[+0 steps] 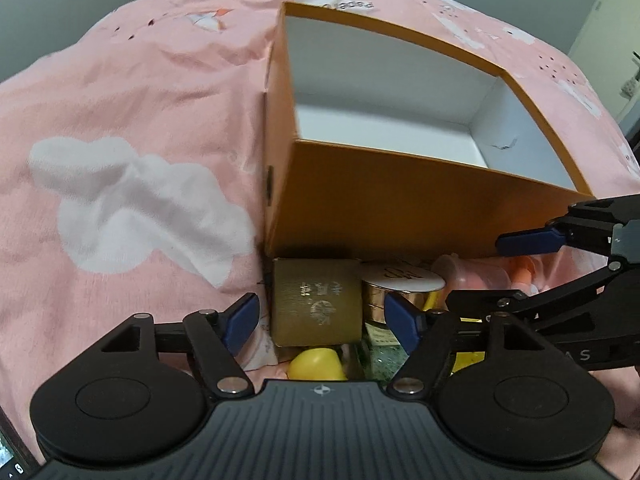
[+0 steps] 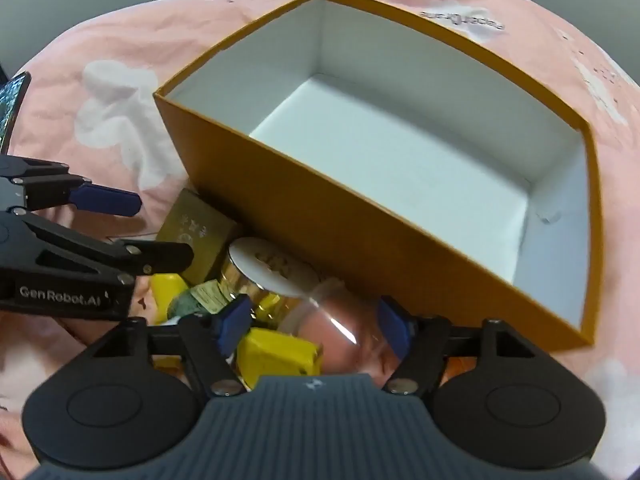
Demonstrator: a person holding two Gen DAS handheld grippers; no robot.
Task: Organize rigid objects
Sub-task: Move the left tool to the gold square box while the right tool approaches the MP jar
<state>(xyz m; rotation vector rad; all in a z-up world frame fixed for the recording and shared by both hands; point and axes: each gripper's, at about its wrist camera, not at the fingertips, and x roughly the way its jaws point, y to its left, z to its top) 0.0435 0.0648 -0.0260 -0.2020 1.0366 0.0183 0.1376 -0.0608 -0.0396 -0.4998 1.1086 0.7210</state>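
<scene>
A pink bed [image 1: 120, 92] carries a big orange box [image 2: 320, 216], white inside. Small things sit against its near wall: a gold box [image 1: 316, 304], a round gold tin [image 1: 404, 284], a clear pink cup [image 2: 340, 332]. The left gripper [image 1: 320, 320] tips down, jaws spread around the gold box. The right gripper [image 2: 312, 320] tips down steeply, jaws spread beside the cup.

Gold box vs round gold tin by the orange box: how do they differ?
The gold box is rectangular with flat matte sides; the round gold tin is a shiny cylinder. The box is gold all over with pale print; the tin has a white lid. Both sit on the bedding against the orange box, outside it.
</scene>
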